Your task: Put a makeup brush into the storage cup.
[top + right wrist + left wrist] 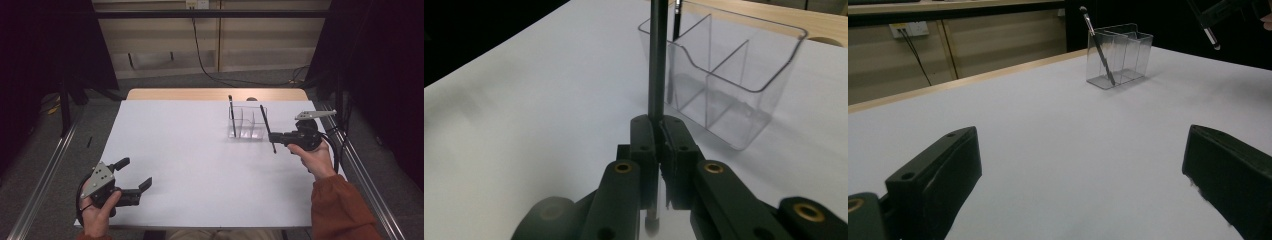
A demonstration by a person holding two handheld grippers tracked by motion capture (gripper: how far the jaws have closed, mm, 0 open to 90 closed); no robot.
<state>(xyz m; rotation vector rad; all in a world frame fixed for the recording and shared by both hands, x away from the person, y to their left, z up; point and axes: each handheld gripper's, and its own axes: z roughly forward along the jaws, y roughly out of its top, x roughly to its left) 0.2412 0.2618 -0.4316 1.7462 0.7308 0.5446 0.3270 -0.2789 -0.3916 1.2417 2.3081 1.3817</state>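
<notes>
Right gripper view: thin dark brush handle [657, 60] clamped in right hand-held gripper [659, 142].

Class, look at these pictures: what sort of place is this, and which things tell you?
Probably a lab recording station: a bare white table, dark curtains either side, and handheld grippers, left gripper and right gripper.

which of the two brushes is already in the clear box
The brush leaning at the left end of the clear box is in. The other brush is clamped in the right tongs, outside the box at its right end.
</notes>
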